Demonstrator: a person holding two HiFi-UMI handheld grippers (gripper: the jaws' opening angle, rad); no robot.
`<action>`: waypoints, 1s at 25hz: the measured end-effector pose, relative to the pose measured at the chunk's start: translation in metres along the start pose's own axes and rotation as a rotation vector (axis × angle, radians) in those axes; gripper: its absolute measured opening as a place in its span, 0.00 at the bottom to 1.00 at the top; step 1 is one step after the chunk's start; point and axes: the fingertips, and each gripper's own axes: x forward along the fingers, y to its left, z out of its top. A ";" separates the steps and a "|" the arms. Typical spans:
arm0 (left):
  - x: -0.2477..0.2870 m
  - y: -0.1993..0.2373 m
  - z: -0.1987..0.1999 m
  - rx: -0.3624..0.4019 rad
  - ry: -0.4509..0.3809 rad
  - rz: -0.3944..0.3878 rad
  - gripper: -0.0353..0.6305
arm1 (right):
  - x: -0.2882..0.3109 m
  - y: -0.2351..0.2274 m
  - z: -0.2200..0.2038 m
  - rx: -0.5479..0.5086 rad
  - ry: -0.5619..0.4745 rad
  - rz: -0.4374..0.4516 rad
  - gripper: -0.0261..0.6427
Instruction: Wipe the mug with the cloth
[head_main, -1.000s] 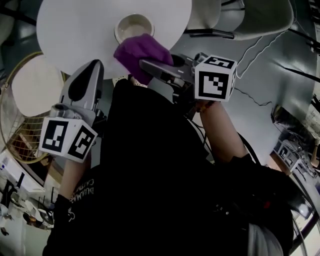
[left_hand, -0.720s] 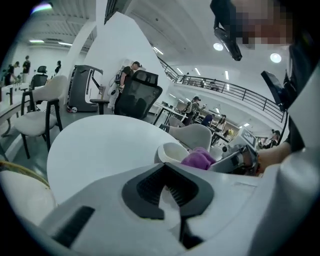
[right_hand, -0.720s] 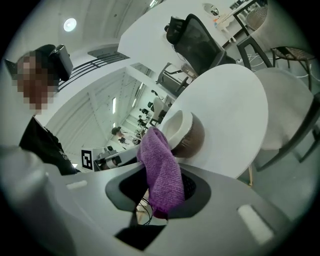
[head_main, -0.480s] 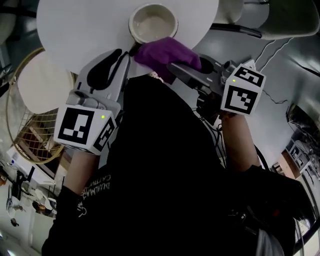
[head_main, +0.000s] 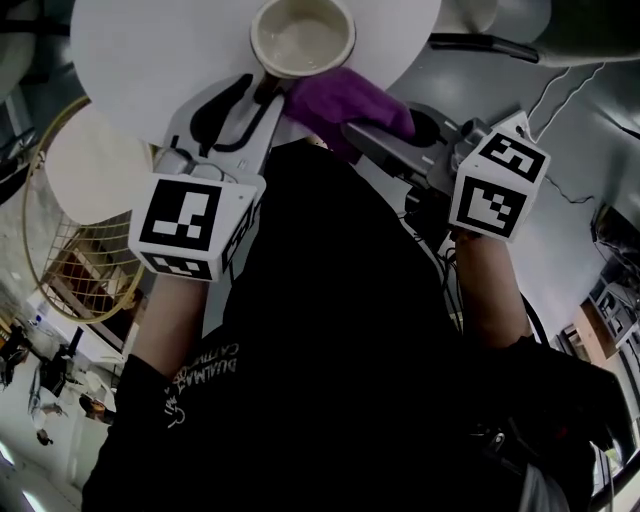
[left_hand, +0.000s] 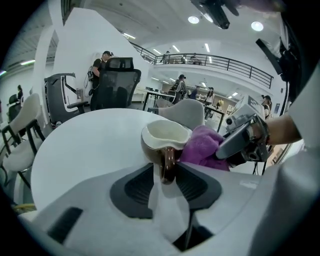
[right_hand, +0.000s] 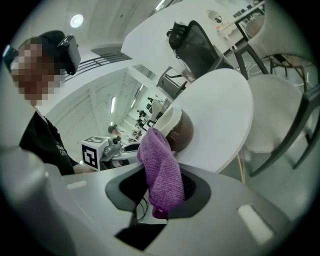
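A mug (head_main: 302, 35), cream inside and brown outside, stands on the round white table (head_main: 150, 50) near its front edge. My left gripper (head_main: 252, 98) reaches to the mug's handle (left_hand: 168, 165). Its jaws have just been opening and now stand open, with the handle between the pads and a gap beside it. My right gripper (head_main: 350, 118) is shut on a purple cloth (head_main: 348, 100). The cloth (right_hand: 161, 172) bunches up out of the jaws and rests against the mug's side (right_hand: 181, 131) on the right.
A white-seated wire chair (head_main: 85, 165) stands to the left of the table and a grey chair (head_main: 540, 30) at the top right. A black office chair (left_hand: 116, 87) stands across the table. Cables (head_main: 560, 90) run over the floor at the right.
The left gripper has come in to the mug's handle and its jaws have spread apart there. Both grippers have sunk toward the table, the cloth staying in the right one.
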 end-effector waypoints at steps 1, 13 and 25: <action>0.002 0.000 0.000 0.008 0.004 0.001 0.27 | 0.001 0.001 0.001 -0.049 0.012 -0.025 0.19; 0.008 -0.001 -0.005 0.150 0.143 0.014 0.17 | 0.017 0.015 0.002 -0.309 0.145 -0.211 0.20; 0.003 0.005 -0.012 0.246 0.291 -0.093 0.17 | 0.035 0.037 0.007 -0.371 0.230 -0.423 0.20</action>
